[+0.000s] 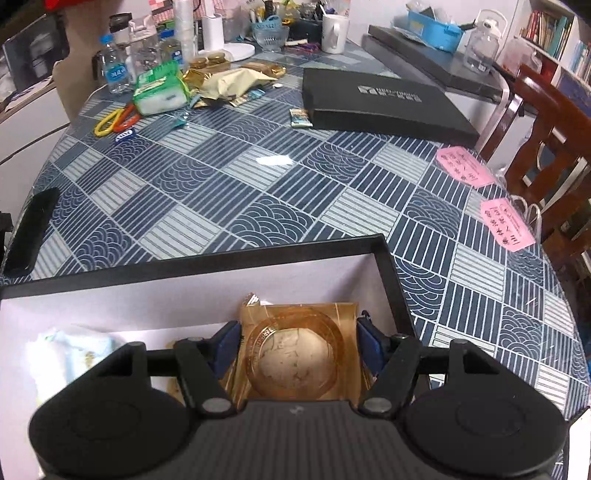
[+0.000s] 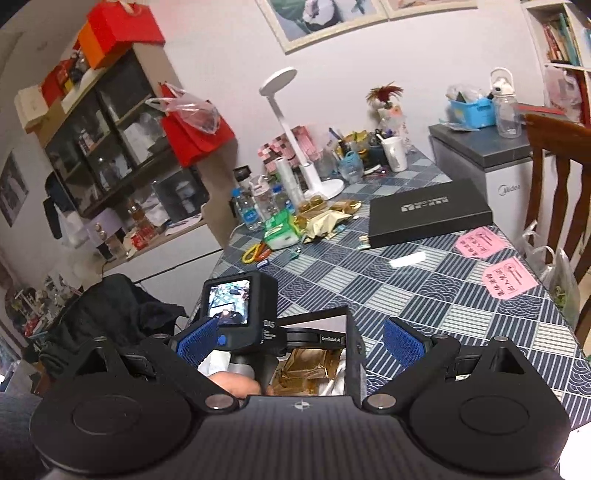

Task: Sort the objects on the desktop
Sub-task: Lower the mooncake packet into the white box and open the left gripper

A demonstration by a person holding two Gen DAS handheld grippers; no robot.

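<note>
My left gripper (image 1: 298,339) is inside the open black box (image 1: 384,258) with white lining, its blue pads on both sides of a clear golden packet holding a round mooncake (image 1: 295,358). The jaws are shut on the packet. A white-blue packet (image 1: 70,350) lies in the box to the left. My right gripper (image 2: 299,339) is open and empty, held above the same box (image 2: 354,354); golden packets (image 2: 306,369) show inside it. The left gripper's body and camera (image 2: 240,314) sit between my right fingers. More golden snack packets (image 1: 229,81) lie at the far side of the table.
The black box lid (image 1: 380,103) lies at the far right. Yellow-orange scissors (image 1: 114,118), a green tissue pack (image 1: 159,92), water bottles (image 1: 114,70), a white mug (image 1: 334,31) and a lamp base crowd the far edge. Two pink notes (image 1: 506,229) and a wooden chair (image 1: 546,147) are right.
</note>
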